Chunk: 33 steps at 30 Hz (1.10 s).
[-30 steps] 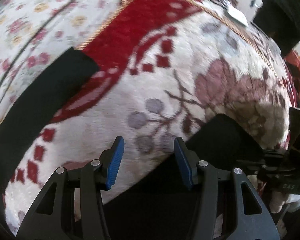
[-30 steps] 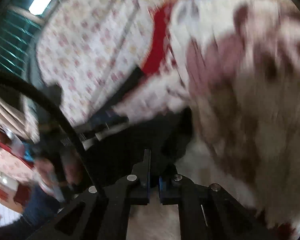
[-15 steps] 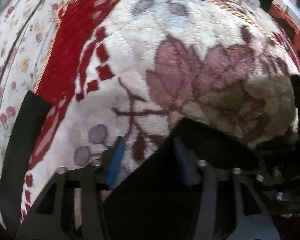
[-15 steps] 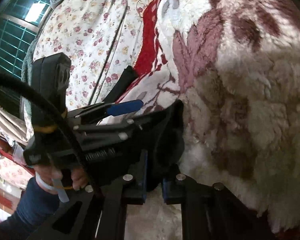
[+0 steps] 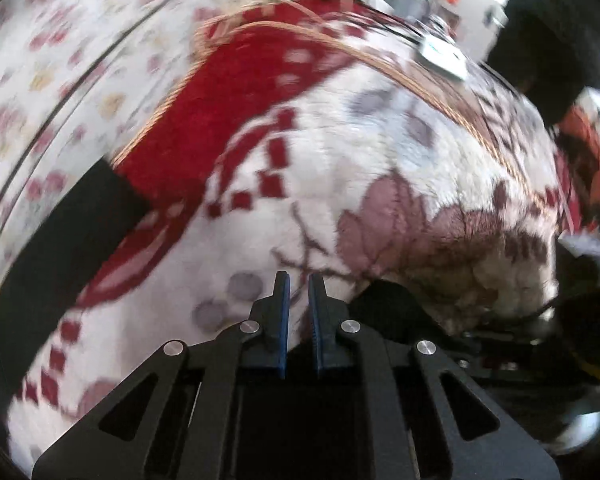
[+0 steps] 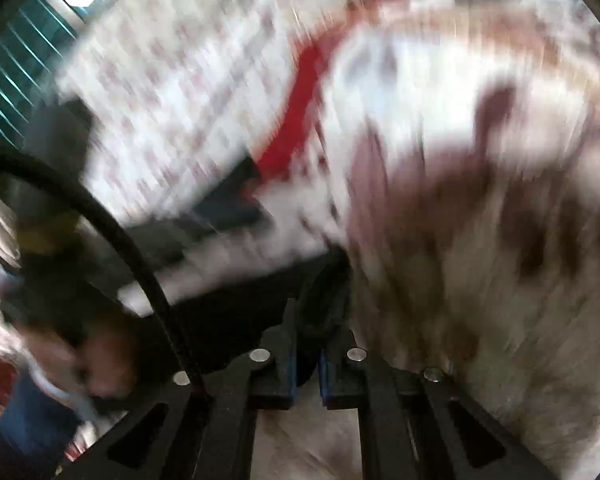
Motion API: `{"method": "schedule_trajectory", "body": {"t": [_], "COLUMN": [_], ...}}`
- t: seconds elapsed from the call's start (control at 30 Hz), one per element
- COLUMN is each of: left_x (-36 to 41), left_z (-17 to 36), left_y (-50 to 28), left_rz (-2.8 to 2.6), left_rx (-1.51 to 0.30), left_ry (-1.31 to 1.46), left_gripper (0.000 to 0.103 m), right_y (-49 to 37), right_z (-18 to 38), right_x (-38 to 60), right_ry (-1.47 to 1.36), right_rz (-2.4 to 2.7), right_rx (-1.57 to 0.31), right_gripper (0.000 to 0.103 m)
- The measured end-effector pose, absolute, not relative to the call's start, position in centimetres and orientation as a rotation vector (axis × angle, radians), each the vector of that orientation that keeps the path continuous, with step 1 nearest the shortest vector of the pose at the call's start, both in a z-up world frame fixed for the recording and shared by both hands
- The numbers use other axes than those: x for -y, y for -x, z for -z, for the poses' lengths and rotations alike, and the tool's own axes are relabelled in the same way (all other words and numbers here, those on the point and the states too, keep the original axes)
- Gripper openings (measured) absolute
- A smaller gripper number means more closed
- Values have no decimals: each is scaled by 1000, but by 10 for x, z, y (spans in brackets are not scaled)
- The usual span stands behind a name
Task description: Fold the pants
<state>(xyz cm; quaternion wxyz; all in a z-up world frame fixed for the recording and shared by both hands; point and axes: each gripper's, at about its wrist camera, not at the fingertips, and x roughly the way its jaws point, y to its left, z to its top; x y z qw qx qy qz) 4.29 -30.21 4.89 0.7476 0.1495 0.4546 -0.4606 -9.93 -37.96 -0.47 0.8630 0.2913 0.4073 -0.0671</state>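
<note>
At nine o'clock one leg of the pants (image 5: 56, 240) lay flat across the blanket (image 5: 380, 168). My left hand-held gripper (image 5: 299, 304) had nearly pressed together, apparently over the black edge beneath, while my right hand-held gripper (image 6: 308, 344) pinched the pants, ready to fold.

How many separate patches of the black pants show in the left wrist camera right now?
2. One long black strip runs along the left side across the plush blanket; another black patch sits just right of the left gripper. More fabric may be hidden under the gripper.
</note>
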Motion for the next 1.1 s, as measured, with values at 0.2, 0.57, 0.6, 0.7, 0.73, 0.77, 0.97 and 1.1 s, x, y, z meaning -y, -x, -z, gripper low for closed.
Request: {"method": "schedule_trajectory", "body": {"t": [0.2, 0.57, 0.6, 0.7, 0.73, 0.77, 0.97, 1.1], "left_x": [232, 143, 133, 89, 72, 46, -70, -131], "left_z": [-52, -30, -36, -54, -58, -64, -68, -56], "left_y": [-42, -5, -3, -6, -9, -16, -46, -73], "left_rz": [896, 757, 751, 691, 661, 618, 378, 271], "left_rx": [-992, -1034, -1032, -1006, -1005, -1008, -1000, -1015], "left_ry": [-259, -183, -175, -100, -64, 6, 253, 420], "left_gripper": [9, 50, 50, 50, 50, 50, 56, 56], "right_y": [122, 93, 93, 81, 74, 68, -2, -39], "right_z": [-16, -25, -31, -50, -53, -54, -25, -5], "right_x": [381, 337, 334, 320, 316, 310, 307, 319], "right_ry": [-603, -608, -607, -592, -599, -619, -799, -890], "right_rz": [226, 10, -3, -83, -115, -152, -198, -147], "right_rx": [-801, -756, -734, -694, -687, -679, -722, -748], "right_gripper": [19, 35, 35, 35, 38, 44, 49, 49]}}
